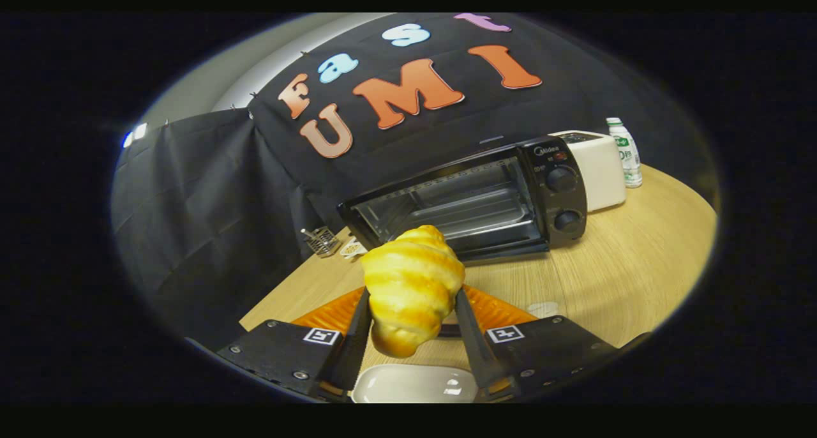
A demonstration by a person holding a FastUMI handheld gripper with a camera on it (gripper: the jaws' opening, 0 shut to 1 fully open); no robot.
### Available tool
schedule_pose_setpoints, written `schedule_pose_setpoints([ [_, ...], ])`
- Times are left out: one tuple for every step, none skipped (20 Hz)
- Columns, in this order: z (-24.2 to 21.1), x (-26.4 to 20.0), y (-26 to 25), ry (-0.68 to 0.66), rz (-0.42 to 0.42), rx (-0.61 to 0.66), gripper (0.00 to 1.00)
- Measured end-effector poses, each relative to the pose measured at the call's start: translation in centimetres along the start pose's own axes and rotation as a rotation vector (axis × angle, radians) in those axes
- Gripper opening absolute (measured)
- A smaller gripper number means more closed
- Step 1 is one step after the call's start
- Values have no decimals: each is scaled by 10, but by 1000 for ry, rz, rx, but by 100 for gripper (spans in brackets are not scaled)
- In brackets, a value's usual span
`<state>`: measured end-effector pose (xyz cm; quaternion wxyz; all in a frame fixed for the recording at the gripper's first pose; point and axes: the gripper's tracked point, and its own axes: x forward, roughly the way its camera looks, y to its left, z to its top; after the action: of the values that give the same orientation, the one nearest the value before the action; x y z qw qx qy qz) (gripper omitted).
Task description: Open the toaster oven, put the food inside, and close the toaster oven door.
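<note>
The tool (412, 297) is clamped on a golden croissant (412, 285), one finger pressing each side, and holds it up above the wooden desk (625, 278) in the lower centre of the frame. Directly under the croissant, between the bases of the fingers, lies a white dish (415, 384) on the desk.

Beyond the croissant, in the centre of the frame, stands the black toaster oven (472, 202). Its cavity shows open, with a wire rack (466, 211) visible inside; the door itself is mostly hidden behind the croissant. Two round knobs (562, 179) sit one above the other on its right-hand panel.

Just right of the oven stands a white appliance (600, 166), and beside that, at the upper right, a small white bottle with a green label (625, 152). Left of the oven, near the desk's far edge, sits a small wire basket (322, 240).
</note>
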<state>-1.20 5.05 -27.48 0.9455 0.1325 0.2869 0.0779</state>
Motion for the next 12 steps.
schedule_pose_setpoints([
  [9,12,-3,-9,-13,-1,69],
  [16,23,-6,-21,-20,-4,69],
  [20,35,-9,-12,-34,-8,68],
  [19,47,-13,7,-43,-14,69],
  [20,57,-16,26,-57,-22,69],
  [23,65,-20,26,-81,-40,68],
  [29,73,-23,12,-95,-63,69],
  [33,82,-26,8,-110,-76,69],
  [37,91,-25,5,-109,-84,69],
  [41,99,-27,0,-117,-84,69],
  [45,109,-31,-2,-131,-94,68],
  [50,120,-39,-10,-162,-107,69],
])
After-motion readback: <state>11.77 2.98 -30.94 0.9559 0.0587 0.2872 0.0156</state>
